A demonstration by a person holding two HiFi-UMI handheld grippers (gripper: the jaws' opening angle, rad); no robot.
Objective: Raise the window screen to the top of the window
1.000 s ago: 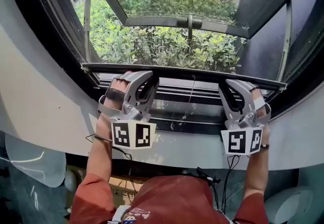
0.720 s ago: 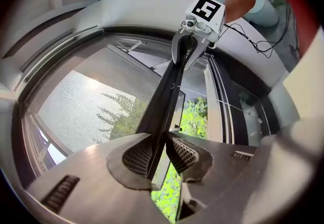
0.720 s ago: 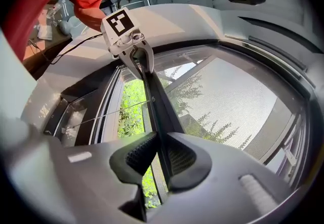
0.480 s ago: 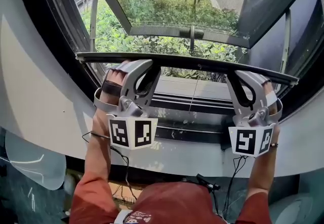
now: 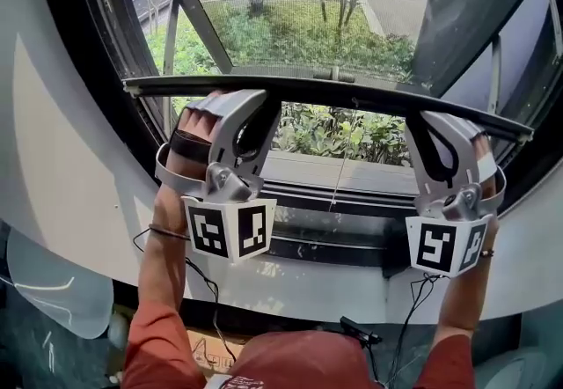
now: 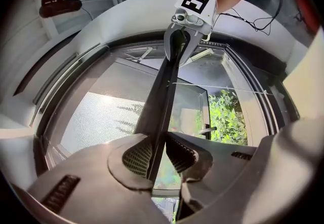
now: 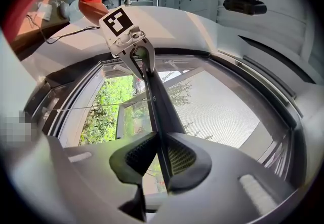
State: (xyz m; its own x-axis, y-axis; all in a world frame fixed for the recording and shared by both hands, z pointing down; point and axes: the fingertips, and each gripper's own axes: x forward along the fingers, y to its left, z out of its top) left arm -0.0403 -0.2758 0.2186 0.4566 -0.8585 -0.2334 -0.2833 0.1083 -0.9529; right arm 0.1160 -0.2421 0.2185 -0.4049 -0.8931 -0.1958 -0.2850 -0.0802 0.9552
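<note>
Left gripper [image 5: 230, 106] and right gripper [image 5: 447, 123] are clamped on the window screen bar [image 5: 343, 95], pinched between their jaws; it is carried higher than a second ago, top not yet reached

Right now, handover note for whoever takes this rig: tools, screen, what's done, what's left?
Left tool: shut on the dark metal bottom bar of the window screen, near its left end.
Right tool: shut on the same bar, near its right end.
Bar sits well above the grey window sill track, with fine mesh above it and green shrubs showing under it.
Done: both grips set, bar off the sill.
Left: lift both ends evenly to the top of the frame, which the head view doesn't show, then release.
</note>
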